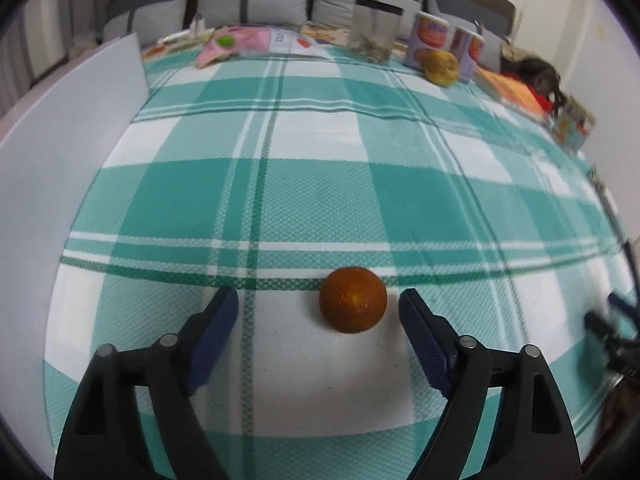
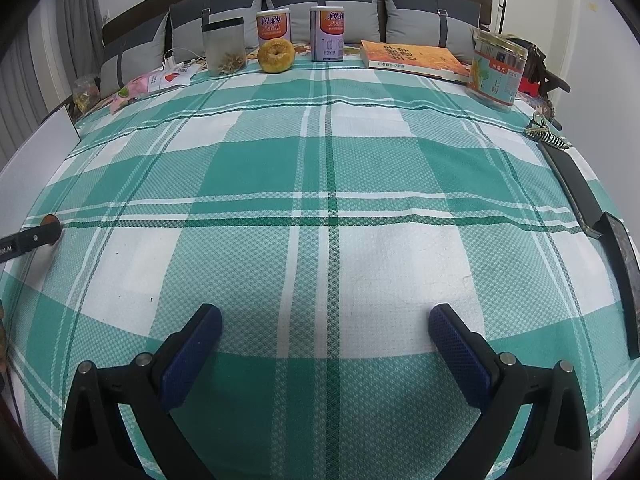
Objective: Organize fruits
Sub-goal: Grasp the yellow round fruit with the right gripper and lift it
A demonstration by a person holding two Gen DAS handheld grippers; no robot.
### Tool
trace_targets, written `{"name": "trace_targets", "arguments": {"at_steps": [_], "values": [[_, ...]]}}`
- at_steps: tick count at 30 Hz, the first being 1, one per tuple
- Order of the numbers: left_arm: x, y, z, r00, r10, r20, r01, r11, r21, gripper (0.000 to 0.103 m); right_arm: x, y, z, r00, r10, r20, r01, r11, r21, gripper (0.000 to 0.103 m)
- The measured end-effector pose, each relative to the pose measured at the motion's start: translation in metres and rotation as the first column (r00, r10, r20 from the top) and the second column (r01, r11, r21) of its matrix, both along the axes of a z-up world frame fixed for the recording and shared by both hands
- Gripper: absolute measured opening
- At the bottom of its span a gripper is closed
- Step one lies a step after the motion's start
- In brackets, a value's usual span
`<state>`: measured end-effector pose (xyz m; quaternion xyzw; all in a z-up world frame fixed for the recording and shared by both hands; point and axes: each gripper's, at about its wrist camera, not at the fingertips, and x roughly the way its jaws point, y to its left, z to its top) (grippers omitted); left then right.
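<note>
A small orange [image 1: 353, 300] lies on the green-and-white plaid cloth [image 1: 320, 184], between the open jaws of my left gripper [image 1: 320, 300], nearer the right finger and touching neither. A yellow fruit [image 1: 441, 67] sits at the far edge by two cans; it also shows in the right wrist view [image 2: 276, 55]. My right gripper [image 2: 325, 320] is open and empty over bare cloth [image 2: 328, 160]. The orange shows as a sliver at the left edge of the right wrist view [image 2: 50, 219], behind a left finger.
Along the far edge stand a clear bag of dried bits [image 2: 224, 46], two cans [image 2: 273, 26] [image 2: 327, 34], a book [image 2: 414, 58] and a clear jar [image 2: 498, 70]. A white board [image 1: 60, 152] lies at the left. Dark flat objects [image 2: 616, 252] lie at the right edge. Grey cushions line the back.
</note>
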<state>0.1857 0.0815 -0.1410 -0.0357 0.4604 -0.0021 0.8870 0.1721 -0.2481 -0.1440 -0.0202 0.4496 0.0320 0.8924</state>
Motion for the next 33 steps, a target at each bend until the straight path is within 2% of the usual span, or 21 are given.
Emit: {"name": "trace_targets", "arguments": {"at_steps": [1,2,6,15,18,20,23,26,29,33], "values": [[-0.003,-0.007,-0.003,1.000,-0.016,0.002,0.016,0.998,0.055,0.089,0.000,0.000,0.000,1.000,0.000,0.000,0.000,1.000,0.000,0.103],[-0.006,-0.009,-0.004,1.000,-0.015,0.013,0.013,0.997,0.080,0.093,0.000,0.000,0.000,1.000,0.000,0.000,0.000,1.000,0.000,0.103],[-0.010,-0.004,-0.005,1.000,0.018,0.009,-0.019,0.998,0.068,0.098,0.000,0.000,0.000,1.000,0.000,0.000,0.000,1.000,0.000,0.103],[-0.011,-0.003,-0.005,1.000,0.016,0.013,-0.017,0.997,0.070,0.098,0.000,-0.001,-0.001,1.000,-0.001,-0.009,0.001,1.000,0.004,0.103],[-0.011,-0.003,-0.005,1.000,0.016,0.013,-0.017,0.997,0.070,0.098,0.010,-0.003,0.003,0.996,0.052,-0.074,-0.051,0.999,0.015,0.103],[-0.011,-0.003,-0.005,1.000,0.016,0.013,-0.017,0.997,0.070,0.099,0.033,-0.008,0.012,0.990,0.088,-0.113,-0.081,0.995,0.064,0.103],[-0.011,-0.003,-0.005,1.000,0.017,0.013,-0.018,0.997,0.073,0.099,0.085,-0.012,0.035,0.993,0.071,-0.091,-0.063,0.994,0.093,0.103],[-0.011,-0.003,-0.005,1.000,0.016,0.013,-0.017,0.997,0.072,0.099,0.167,0.002,0.056,0.992,0.098,-0.073,-0.085,0.983,0.163,0.103],[-0.011,-0.003,-0.005,1.000,0.016,0.013,-0.017,0.997,0.072,0.099,0.249,0.025,0.067,0.992,0.101,-0.070,-0.088,0.980,0.178,0.103],[-0.011,-0.003,-0.005,1.000,0.016,0.014,-0.017,0.997,0.073,0.099,0.332,0.053,0.073,0.995,0.068,-0.072,-0.050,0.971,0.233,0.103]]}}
